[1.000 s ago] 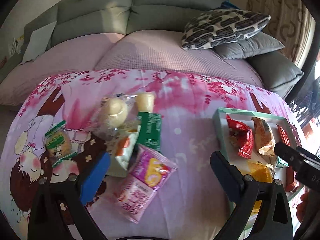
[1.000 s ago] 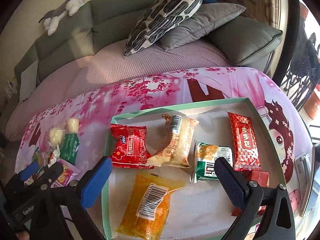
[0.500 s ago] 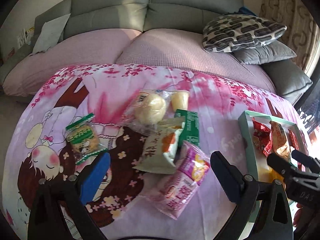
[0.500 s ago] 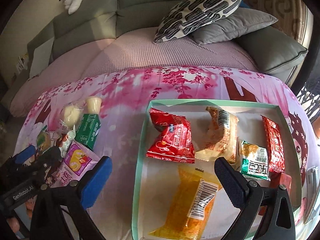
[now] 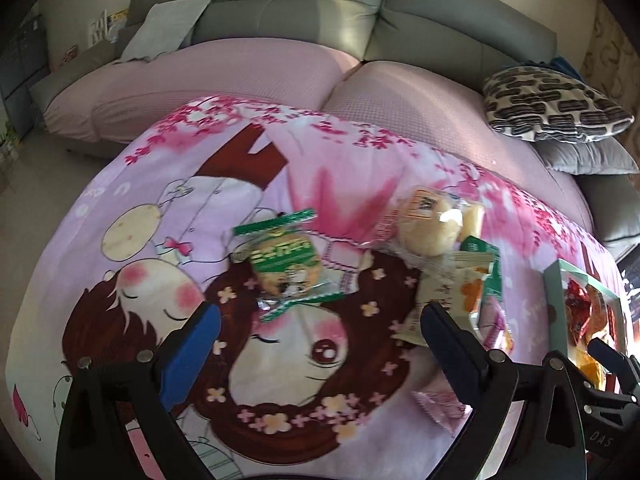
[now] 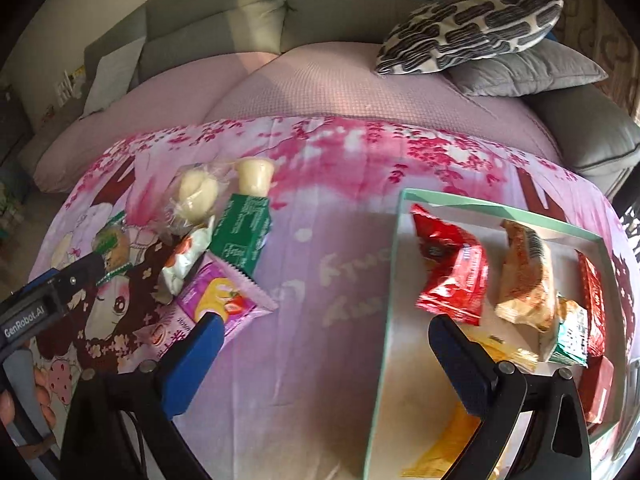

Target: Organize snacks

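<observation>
The step in hand looks like reaching for the next loose snack. The left claw (image 5: pixel 320 334) hangs spread wide and empty over the printed blanket (image 5: pixel 120 248), with the green-wrapped cookie (image 5: pixel 285 264) lying just ahead of it, between the lines of its two fingers. The bun in clear wrap (image 5: pixel 430 222), the white packet (image 5: pixel 448 292) and the green carton (image 5: pixel 494 276) sit ahead and to its right, overlapping one another; the pink packet (image 6: pixel 218 306) is partly under the right claw's left finger.

The right claw (image 6: pixel 324 354) is spread too, holding nothing. The tray (image 6: pixel 394 260) lies to its right, already carrying the red bag (image 6: pixel 452 268), a tan packet (image 6: pixel 528 280), a yellow bag (image 6: pixel 448 448) and others.

The next move probably calls for lowering the left claw until its fingers flank the cookie, closing on the crinkly wrapper, then carrying it right to the tray. A thin flat packet on soft bedding may slip under the fingers.

Against the earlier frames, the left claw has swung leftward: the cookie has moved from the left edge of its view to the centre, and the tray has slid to the far right. The right claw has also shifted left, off the tray.
</observation>
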A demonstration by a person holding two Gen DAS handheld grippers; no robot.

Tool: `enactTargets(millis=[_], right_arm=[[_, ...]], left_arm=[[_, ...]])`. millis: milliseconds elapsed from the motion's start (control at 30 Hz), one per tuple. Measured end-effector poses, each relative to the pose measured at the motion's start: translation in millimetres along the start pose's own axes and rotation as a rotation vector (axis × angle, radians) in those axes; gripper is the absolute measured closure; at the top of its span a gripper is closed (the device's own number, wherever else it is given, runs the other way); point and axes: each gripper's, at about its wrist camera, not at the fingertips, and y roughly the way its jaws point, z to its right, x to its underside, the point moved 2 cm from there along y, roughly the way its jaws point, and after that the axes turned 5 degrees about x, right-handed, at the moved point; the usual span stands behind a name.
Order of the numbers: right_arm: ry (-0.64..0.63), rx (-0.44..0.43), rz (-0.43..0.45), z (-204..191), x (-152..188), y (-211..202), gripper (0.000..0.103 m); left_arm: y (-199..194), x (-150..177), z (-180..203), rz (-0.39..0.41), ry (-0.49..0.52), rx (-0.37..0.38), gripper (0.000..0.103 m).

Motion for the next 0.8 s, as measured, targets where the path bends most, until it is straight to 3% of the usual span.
enactTargets(millis=[400,800], right_arm=[[-0.02,-0.028,-0.029,-33.8,0.1,14.9,0.0],[-0.036,-0.072,-0.069,-64.1,1.3,32.8,0.0]], left_arm=[[14.7,0.4,-34.2,-0.027,-0.091,-0.012,0.003],[22.5,1.5,-31.3,-0.044,-0.073,-0.026,0.003]])
